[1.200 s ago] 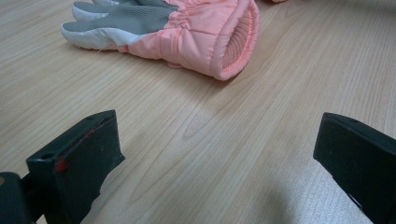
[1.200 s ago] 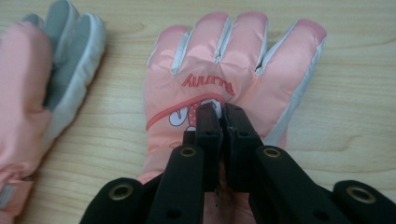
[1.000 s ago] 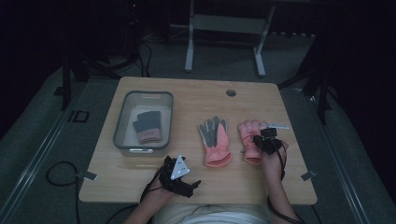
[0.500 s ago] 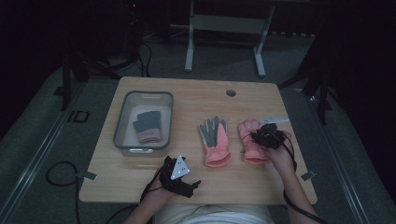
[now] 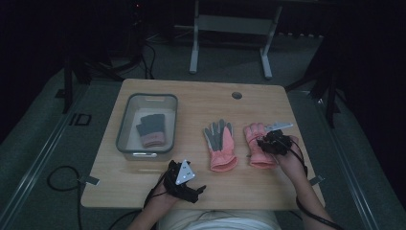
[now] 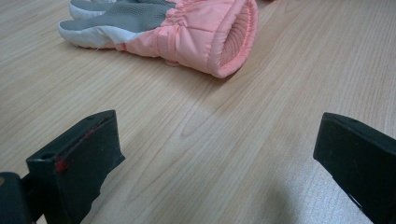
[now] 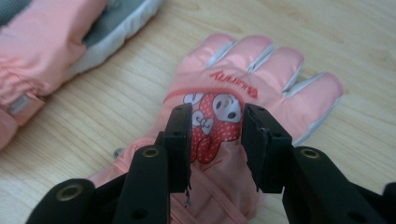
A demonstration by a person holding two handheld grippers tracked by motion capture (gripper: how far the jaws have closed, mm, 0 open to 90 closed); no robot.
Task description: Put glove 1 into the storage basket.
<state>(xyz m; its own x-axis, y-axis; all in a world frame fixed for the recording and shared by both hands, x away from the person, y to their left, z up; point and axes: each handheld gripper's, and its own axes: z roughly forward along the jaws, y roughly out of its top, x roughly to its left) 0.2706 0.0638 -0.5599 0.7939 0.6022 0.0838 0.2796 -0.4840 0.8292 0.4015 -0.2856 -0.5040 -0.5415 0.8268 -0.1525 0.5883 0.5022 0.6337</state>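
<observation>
**Right tool letting go over the pink glove**

The right tool (image 7: 215, 149), low in the middle of the right gripper view, has just been opening its jaws; they are now standing partly spread over the back of the pink glove (image 7: 243, 88), with the red cartoon patch (image 7: 212, 123) showing in the gap and no fabric visibly nipped between the pads. I am reading that as a release: the glove is lying flat on the worktop (image 5: 191, 103), fingers pointing toward the top of the frame, right of centre in the high view. Just to its left the grey-palmed glove (image 5: 219, 143) is lying beside it, apart from it. Further left, the clear bin (image 5: 125, 124) is holding a dark grey glove (image 5: 151, 129). At the lower middle of the high view the left tool (image 5: 194, 190) is resting with jaws spread wide and nothing between them. Judging by the layout, the pair is now being laid out side by side, or awaiting a fresh grip.
</observation>
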